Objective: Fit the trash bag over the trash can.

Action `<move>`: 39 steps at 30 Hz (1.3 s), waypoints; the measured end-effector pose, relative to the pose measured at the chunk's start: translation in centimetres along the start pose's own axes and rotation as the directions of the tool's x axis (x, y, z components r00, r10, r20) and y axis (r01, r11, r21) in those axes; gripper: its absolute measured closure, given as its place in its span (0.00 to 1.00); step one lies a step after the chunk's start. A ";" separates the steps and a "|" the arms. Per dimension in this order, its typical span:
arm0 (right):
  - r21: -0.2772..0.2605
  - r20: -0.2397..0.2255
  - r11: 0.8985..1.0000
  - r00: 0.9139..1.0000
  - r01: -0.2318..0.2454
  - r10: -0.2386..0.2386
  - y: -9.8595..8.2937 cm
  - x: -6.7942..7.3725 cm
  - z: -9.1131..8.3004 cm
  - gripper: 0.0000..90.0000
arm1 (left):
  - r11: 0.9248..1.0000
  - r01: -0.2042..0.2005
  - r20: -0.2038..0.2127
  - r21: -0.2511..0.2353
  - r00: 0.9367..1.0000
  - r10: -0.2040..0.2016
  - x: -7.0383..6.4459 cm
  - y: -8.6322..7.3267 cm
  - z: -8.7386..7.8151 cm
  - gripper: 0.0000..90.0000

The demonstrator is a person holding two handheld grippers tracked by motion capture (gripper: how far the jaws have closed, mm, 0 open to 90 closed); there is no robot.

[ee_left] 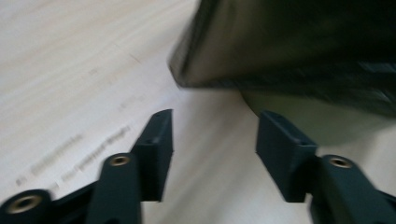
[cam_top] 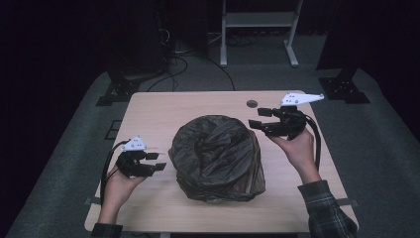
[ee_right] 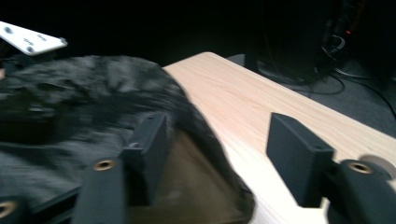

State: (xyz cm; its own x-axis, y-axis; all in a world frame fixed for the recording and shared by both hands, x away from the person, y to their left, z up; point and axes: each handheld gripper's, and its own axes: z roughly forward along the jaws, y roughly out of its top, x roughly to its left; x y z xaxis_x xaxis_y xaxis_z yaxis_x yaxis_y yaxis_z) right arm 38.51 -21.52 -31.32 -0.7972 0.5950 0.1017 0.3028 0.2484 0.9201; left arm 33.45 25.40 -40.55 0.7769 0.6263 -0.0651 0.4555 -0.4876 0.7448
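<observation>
On the left, the left gripper (cam_top: pixel 157 161) sits low by the table (cam_top: pixel 148 106) with its jaws wide apart and nothing in them, just beside the dark bin bag (cam_top: pixel 216 156). The bag sits in a round heap in the middle of the table, between both tools. On the right, the right gripper (cam_top: pixel 258 119) is up near the bag's far edge, also wide and holding nothing, so I think both are about to grab the bag, and next each must close on a fold.
</observation>
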 end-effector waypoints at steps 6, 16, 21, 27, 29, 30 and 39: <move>0.015 -0.082 0.995 0.992 0.101 -0.099 1.9 3.0 -0.5 0.20 | 0.999 -0.038 -0.011 0.036 0.999 0.039 -2.1 -2.4 -0.1 0.26; 0.087 -0.224 0.958 0.942 0.274 -0.249 3.9 7.4 2.0 0.11 | 0.990 -0.093 -0.010 0.110 0.995 0.095 -3.7 -5.8 2.3 0.02; 0.177 -0.264 0.923 0.920 0.342 -0.290 3.4 8.9 4.5 0.11 | 0.985 -0.107 -0.001 0.134 0.994 0.109 -3.7 -6.2 3.3 0.01; 0.285 -0.289 0.872 0.903 0.397 -0.317 2.6 10.2 6.9 0.11 | 0.983 -0.122 0.021 0.136 0.993 0.120 -3.9 -6.2 4.0 0.01; 0.316 -0.305 0.856 0.898 0.410 -0.317 2.3 10.4 7.5 0.11 | 0.983 -0.125 0.023 0.132 0.992 0.123 -3.9 -6.3 4.0 0.01; 0.316 -0.305 0.856 0.898 0.410 -0.317 2.3 10.4 7.5 0.11 | 0.983 -0.125 0.023 0.132 0.992 0.123 -3.9 -6.3 4.0 0.01; 0.471 -0.346 0.788 0.905 0.396 -0.248 2.0 10.4 9.1 0.11 | 0.986 -0.132 0.031 0.100 0.991 0.130 -3.8 -6.5 4.3 0.00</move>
State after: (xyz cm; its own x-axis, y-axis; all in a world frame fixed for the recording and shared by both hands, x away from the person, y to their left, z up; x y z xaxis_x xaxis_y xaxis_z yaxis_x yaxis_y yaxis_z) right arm 35.56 -7.87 -31.86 -0.9771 0.2126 -0.0056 0.1688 0.7915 0.5874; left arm 29.39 23.53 -47.98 0.8426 0.5384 0.0114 0.3898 -0.6243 0.6770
